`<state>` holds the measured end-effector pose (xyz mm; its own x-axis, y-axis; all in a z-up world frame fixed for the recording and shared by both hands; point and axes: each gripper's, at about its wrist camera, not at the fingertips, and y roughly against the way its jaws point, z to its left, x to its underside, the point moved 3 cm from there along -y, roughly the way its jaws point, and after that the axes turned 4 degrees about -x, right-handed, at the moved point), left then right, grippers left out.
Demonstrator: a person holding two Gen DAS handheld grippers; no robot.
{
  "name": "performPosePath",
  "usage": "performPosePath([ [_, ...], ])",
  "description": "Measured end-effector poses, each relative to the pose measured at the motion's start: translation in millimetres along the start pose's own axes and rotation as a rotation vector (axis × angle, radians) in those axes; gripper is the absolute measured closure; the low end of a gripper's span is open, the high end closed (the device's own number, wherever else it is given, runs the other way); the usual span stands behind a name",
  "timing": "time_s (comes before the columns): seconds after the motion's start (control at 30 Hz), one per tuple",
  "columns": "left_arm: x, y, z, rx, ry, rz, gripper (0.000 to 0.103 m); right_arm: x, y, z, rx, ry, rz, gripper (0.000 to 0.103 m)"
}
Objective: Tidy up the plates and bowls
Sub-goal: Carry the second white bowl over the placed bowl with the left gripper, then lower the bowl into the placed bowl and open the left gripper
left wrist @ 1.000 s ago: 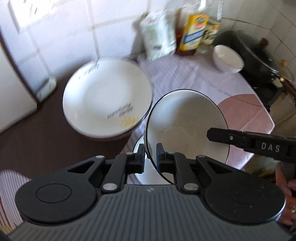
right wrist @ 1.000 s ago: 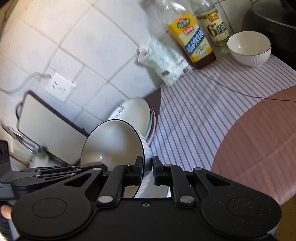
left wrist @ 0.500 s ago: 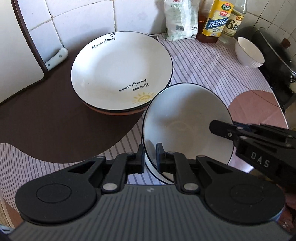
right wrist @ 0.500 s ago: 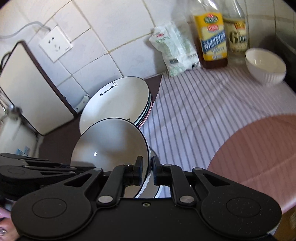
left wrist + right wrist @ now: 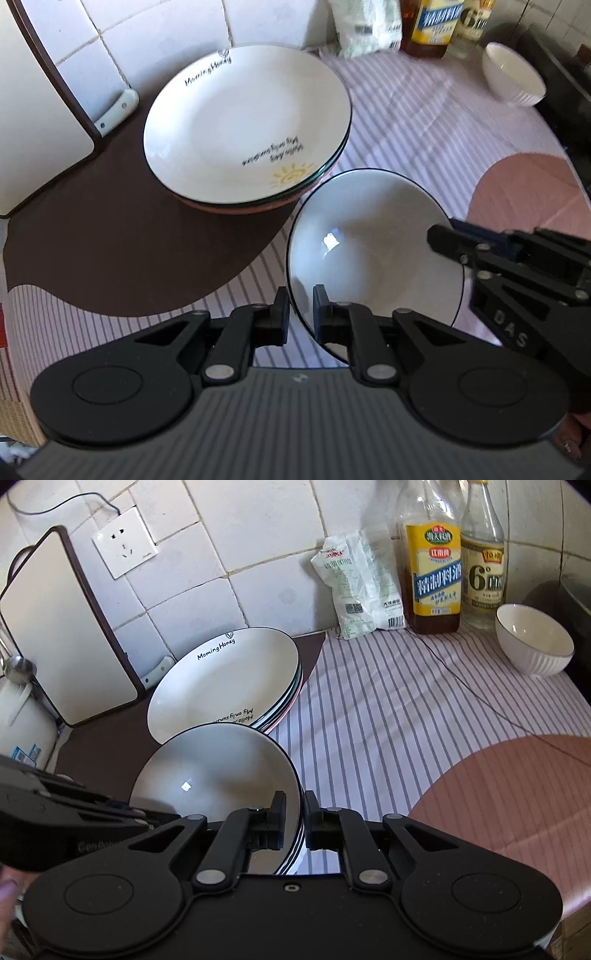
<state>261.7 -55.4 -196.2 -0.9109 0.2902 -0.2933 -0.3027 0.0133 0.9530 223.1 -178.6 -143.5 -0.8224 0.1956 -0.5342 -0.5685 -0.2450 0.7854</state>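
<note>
One stack of plates [image 5: 221, 686], two bowls [image 5: 218, 771] [image 5: 533, 644], two bottles [image 5: 434, 576] [image 5: 484, 572], one packet [image 5: 360, 587], one cutting board [image 5: 62, 635].

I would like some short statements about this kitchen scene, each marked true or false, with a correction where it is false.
1. Both hand-held grippers, left and right, pinch the rim of the black-rimmed bowl. True.
2. The top plate of the stack is plain. False: it bears lettering and a yellow sun.
3. The small white bowl stands near the bottles. True.
4. The cutting board lies flat on the table. False: it leans upright at the tiled wall.
</note>
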Motion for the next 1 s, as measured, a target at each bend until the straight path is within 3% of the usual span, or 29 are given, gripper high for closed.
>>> performPosePath([
  [0.33, 0, 1, 0, 0.01, 0.015, -0.002, 0.089, 1, 3, 6, -0.043, 0.054, -0.037, 0.095],
  [0.5, 0, 16, 3, 0.018, 0.017, -0.011, 0.082, 1, 21, -4, -0.073, 0.025, -0.062, 0.09],
  [0.67, -5, 44, 1, 0.033, 0.003, -0.061, 0.076, 1, 41, -25, -0.04, 0.023, -0.078, 0.088],
  [0.73, -8, 56, -2, 0.038, -0.011, -0.087, 0.073, 0, 49, -35, -0.015, 0.023, -0.082, 0.086],
  [0.8, -12, 68, -8, 0.055, -0.036, -0.109, 0.073, 0, 56, -45, -0.008, 0.03, -0.076, 0.077],
  [0.87, -16, 82, -16, 0.06, -0.073, -0.143, 0.073, 0, 63, -51, -0.024, 0.081, -0.034, 0.075],
  [1.0, -21, 109, -33, 0.069, -0.129, -0.225, 0.068, -2, 85, -65, 0.013, 0.174, -0.051, 0.062],
])
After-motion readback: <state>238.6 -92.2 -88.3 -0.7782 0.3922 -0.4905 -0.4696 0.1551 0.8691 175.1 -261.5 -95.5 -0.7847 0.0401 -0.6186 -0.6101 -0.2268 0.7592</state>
